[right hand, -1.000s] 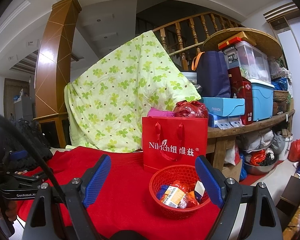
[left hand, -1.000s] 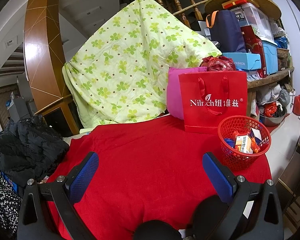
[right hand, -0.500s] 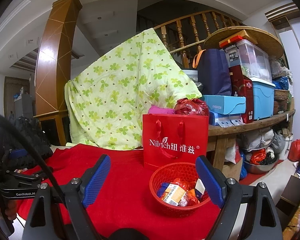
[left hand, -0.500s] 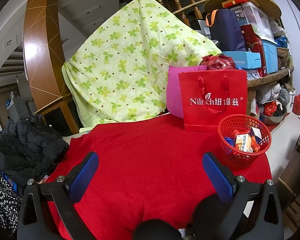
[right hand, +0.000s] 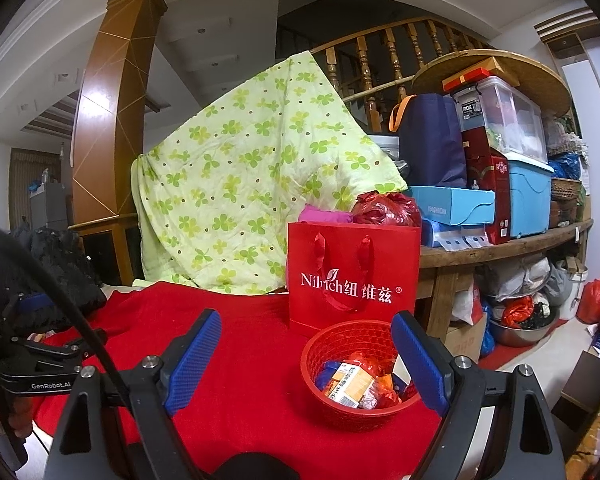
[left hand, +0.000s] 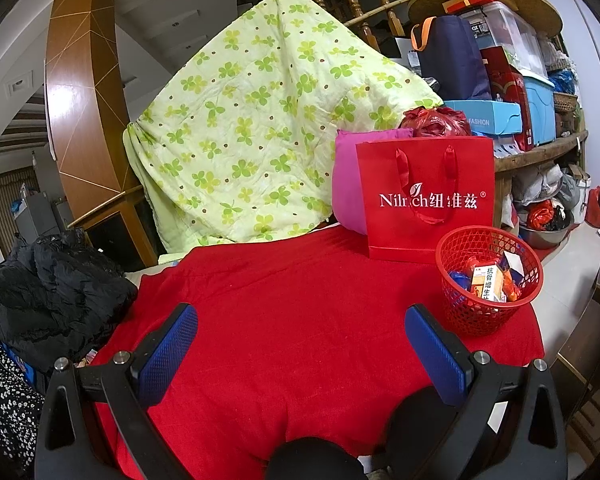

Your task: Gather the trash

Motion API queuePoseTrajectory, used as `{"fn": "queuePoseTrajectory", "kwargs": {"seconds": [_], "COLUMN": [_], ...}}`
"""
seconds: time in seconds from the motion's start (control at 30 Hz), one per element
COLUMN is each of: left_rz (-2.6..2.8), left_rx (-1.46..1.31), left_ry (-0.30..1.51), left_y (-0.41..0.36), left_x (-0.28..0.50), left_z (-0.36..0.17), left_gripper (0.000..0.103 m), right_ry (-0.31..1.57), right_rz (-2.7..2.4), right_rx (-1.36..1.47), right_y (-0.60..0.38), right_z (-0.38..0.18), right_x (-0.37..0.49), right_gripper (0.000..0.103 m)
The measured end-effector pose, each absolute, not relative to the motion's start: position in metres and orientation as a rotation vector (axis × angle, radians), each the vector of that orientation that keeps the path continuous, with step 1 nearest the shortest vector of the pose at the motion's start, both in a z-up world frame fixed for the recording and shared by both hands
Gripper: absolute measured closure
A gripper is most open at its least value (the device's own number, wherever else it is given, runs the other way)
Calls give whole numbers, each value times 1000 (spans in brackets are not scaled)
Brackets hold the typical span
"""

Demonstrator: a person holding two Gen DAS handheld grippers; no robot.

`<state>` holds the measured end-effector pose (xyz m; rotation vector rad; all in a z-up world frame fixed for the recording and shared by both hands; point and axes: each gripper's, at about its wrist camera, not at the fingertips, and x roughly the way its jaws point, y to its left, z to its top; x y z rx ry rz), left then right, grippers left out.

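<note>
A small red mesh basket (left hand: pixel 489 276) (right hand: pixel 316 360) stands at the right end of a table under a red cloth (left hand: pixel 284 312) (right hand: pixel 256 380). It holds several wrappers and an orange and white carton (left hand: pixel 487 282) (right hand: pixel 347 384). My left gripper (left hand: pixel 300 344) hovers open over the bare cloth, left of the basket, with nothing between its blue pads. My right gripper (right hand: pixel 306 356) is open too, low over the cloth, its right finger in front of the basket's rim. The left gripper's black body (right hand: pixel 40 364) shows at the left edge of the right wrist view.
A red paper gift bag (left hand: pixel 426 196) (right hand: pixel 352 276) stands behind the basket, with a pink cushion (left hand: pixel 346 184) and a green flowered quilt (left hand: pixel 268 120) behind it. Black clothing (left hand: pixel 48 292) lies left of the table. Stacked boxes crowd a wooden shelf (right hand: pixel 500 248) on the right.
</note>
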<state>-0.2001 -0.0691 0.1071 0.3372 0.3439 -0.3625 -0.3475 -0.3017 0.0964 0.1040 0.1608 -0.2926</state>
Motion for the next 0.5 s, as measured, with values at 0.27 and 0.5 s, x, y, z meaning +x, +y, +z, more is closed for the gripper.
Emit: {"fn": "queuePoseTrajectory", "kwargs": {"seconds": [0.27,0.5], "left_rz": [-365,-361], "left_rx": [337,332], "left_ry": [345,349], "left_y": [-69,-61], "left_x": [-197,-195], "left_z": [108,106], "left_gripper": [0,0], "right_ry": [171,184], "right_rz": [-272,-246], "right_rx": [93,83], "right_y": [-296,-290], "right_z": [102,103], "right_x": [-340,-334], "right_gripper": [14,14]}}
